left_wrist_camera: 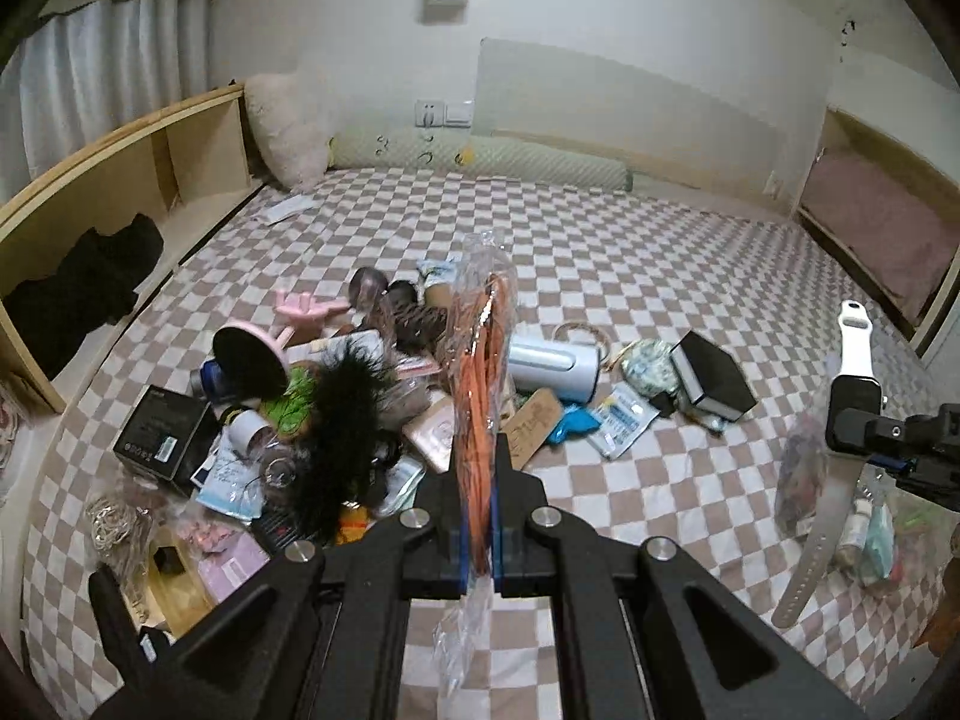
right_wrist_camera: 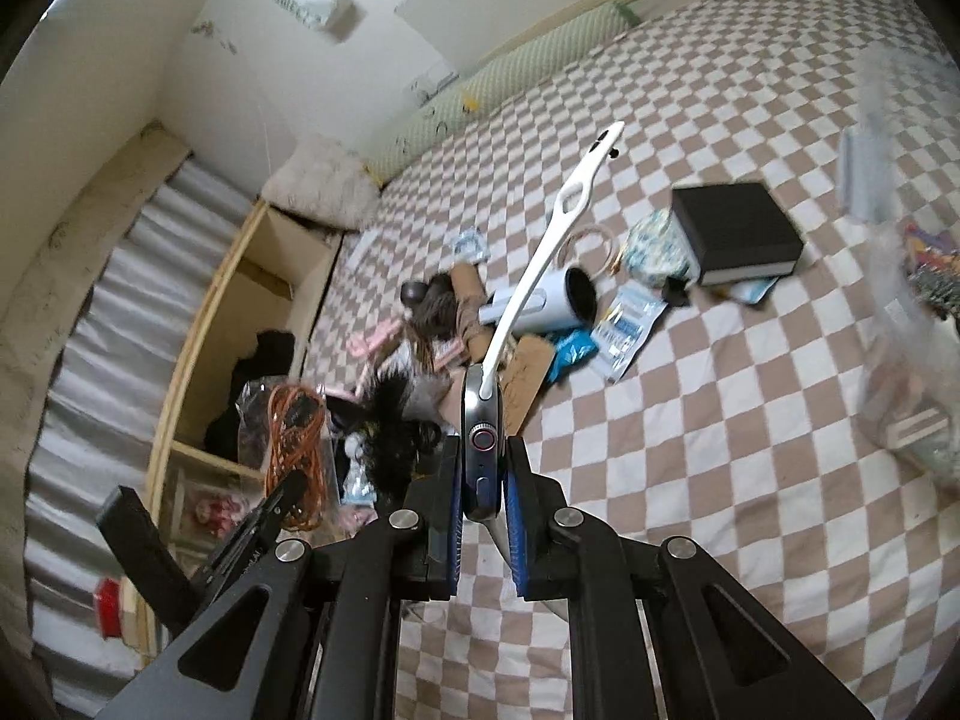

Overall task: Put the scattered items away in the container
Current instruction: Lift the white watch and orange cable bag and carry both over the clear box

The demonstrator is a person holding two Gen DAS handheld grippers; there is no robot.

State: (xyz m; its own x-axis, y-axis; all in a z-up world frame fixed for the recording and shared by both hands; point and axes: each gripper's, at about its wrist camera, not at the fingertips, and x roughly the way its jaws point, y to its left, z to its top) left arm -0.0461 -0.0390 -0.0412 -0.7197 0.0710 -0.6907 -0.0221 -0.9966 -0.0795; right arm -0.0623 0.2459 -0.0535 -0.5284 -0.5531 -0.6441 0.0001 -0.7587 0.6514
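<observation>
My left gripper (left_wrist_camera: 477, 450) is shut on a clear plastic bag of coiled orange cable (left_wrist_camera: 480, 354), held up above the checked bed; the same cable bag (right_wrist_camera: 297, 444) shows at lower left in the right wrist view. My right gripper (right_wrist_camera: 482, 450) is shut on a smartwatch (right_wrist_camera: 481, 438) with a white strap (right_wrist_camera: 552, 240) sticking up. That smartwatch (left_wrist_camera: 855, 408) also hangs at the right edge of the left wrist view. A heap of scattered items (left_wrist_camera: 336, 396) lies on the bed below. No container can be made out for certain.
A black box (left_wrist_camera: 714, 375), a white cylinder (left_wrist_camera: 555, 366) and blue packets (left_wrist_camera: 621, 420) lie right of the heap. A clear bag of small items (left_wrist_camera: 864, 516) sits at right. A wooden shelf (left_wrist_camera: 120, 180) borders the bed's left; pillows (left_wrist_camera: 288, 126) line the wall.
</observation>
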